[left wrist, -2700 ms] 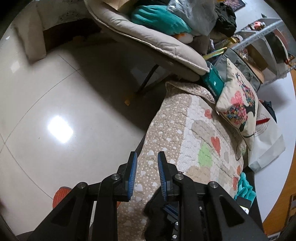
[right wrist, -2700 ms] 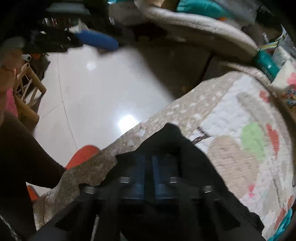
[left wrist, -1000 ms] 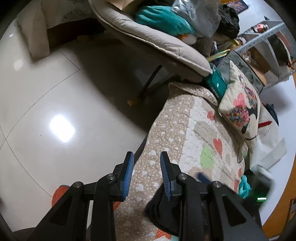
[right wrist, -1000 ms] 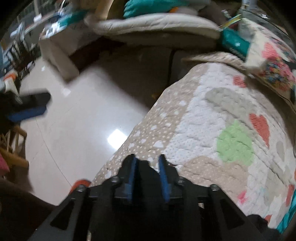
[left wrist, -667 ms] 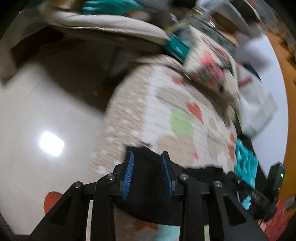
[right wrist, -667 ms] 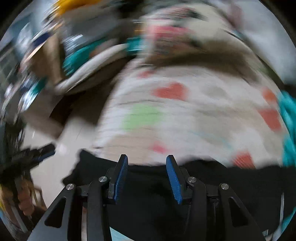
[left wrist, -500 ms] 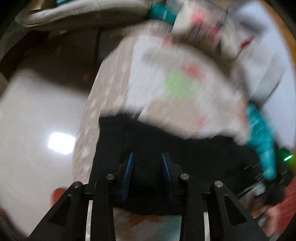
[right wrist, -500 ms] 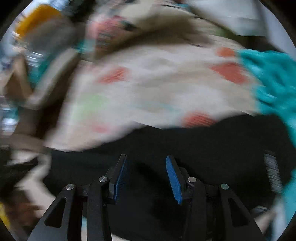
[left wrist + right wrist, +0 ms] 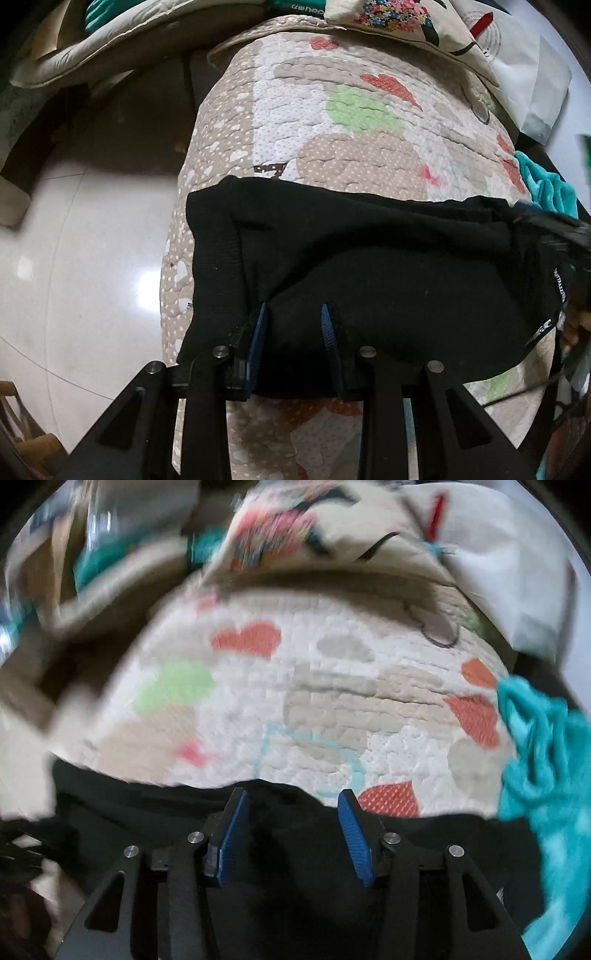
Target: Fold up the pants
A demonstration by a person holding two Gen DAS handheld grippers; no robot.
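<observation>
The black pants lie across the near part of a patchwork quilt, folded into a wide band with a ribbed band at the left end and a white label at the right end. My left gripper points steeply down over the left part, its blue pads a little apart, resting at a fold ridge without pinching it. In the right wrist view, the right gripper hovers over the pants' far edge. Its jaws are opening, with black fabric below them and not pressed.
A teal cloth lies at the quilt's right edge. A printed pillow and a white bag sit at the far end. The glossy tiled floor drops away left of the quilt, with a padded chair behind.
Both grippers swung from the quilt's left edge to above the pants, now laid across the quilt. The right jaws, earlier shut on black fabric, have spread and released it.
</observation>
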